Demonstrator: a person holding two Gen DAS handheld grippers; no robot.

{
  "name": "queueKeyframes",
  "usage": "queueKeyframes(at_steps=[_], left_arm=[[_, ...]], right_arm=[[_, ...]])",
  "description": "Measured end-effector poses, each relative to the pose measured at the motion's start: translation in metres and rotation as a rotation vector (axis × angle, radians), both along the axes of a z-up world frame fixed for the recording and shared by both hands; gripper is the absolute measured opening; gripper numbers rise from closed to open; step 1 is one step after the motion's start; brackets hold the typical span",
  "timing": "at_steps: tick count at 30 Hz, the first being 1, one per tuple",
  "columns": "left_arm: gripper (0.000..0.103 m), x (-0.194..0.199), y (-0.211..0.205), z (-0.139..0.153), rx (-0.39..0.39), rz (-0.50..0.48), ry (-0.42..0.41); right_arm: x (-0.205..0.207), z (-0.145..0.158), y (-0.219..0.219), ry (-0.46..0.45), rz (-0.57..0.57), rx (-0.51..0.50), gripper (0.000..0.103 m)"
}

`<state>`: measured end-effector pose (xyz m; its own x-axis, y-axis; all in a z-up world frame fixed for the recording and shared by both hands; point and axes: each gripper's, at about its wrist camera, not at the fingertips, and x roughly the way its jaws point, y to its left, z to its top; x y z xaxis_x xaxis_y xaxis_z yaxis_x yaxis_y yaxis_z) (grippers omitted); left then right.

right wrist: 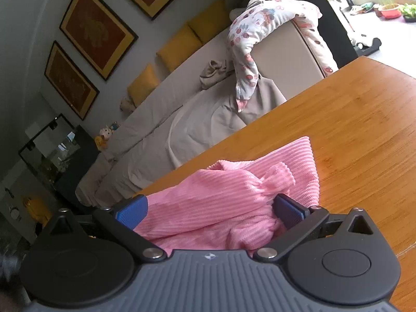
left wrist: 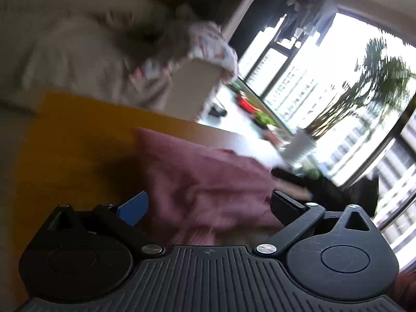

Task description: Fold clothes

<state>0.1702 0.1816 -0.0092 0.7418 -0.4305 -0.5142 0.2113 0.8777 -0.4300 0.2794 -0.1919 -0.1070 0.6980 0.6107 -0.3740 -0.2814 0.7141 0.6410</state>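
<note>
A pink ribbed knit garment (right wrist: pixel 234 182) lies bunched on the wooden table (right wrist: pixel 364 130). My right gripper (right wrist: pixel 210 208) stands open just over its near part, the blue pads (right wrist: pixel 130 214) wide apart with crumpled cloth between them. In the blurred left wrist view the same pink garment (left wrist: pixel 197 171) spreads over the table (left wrist: pixel 72 135). There my left gripper (left wrist: pixel 208 205) is open too, with the cloth between its fingers and not squeezed. A dark shape (left wrist: pixel 325 184) at the garment's right edge is too blurred to tell.
Behind the table stands a beige sofa (right wrist: pixel 182 119) with yellow cushions (right wrist: pixel 179 49); a floral garment (right wrist: pixel 249 41) hangs over its armrest. A potted plant (left wrist: pixel 364 98) stands by the large windows. Framed pictures (right wrist: pixel 96 31) and a glass tank (right wrist: pixel 52 150) are at the left.
</note>
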Motion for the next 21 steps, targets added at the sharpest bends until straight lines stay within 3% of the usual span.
queueKeyframes(at_steps=[1, 5, 9, 11, 13, 14, 16, 21], left_arm=[[0.085, -0.018, -0.001, 0.001, 0.035, -0.001, 0.004], [0.084, -0.074, -0.023, -0.009, 0.215, 0.009, 0.024], [0.083, -0.098, -0.031, -0.022, 0.234, 0.048, 0.051], [0.074, -0.104, -0.033, -0.027, 0.248, 0.078, 0.059], [0.052, -0.108, -0.036, -0.031, 0.301, 0.101, 0.048], [0.045, -0.111, -0.037, -0.033, 0.328, 0.113, 0.042], [0.007, -0.115, -0.043, -0.033, 0.371, 0.113, 0.039], [0.006, -0.12, -0.064, -0.011, 0.46, 0.083, -0.039]], right_arm=[[-0.001, 0.0, 0.001, -0.001, -0.001, -0.004, 0.103], [-0.002, 0.002, 0.003, -0.008, -0.004, -0.024, 0.103], [-0.003, 0.001, 0.0, -0.009, -0.01, -0.002, 0.103], [-0.003, -0.001, -0.003, -0.008, -0.011, 0.02, 0.103], [-0.003, -0.002, -0.006, -0.006, -0.013, 0.04, 0.103], [-0.003, -0.003, -0.007, -0.004, -0.013, 0.049, 0.103], [-0.002, -0.003, -0.008, -0.002, -0.013, 0.061, 0.103], [-0.002, -0.005, -0.01, 0.0, -0.012, 0.079, 0.103]])
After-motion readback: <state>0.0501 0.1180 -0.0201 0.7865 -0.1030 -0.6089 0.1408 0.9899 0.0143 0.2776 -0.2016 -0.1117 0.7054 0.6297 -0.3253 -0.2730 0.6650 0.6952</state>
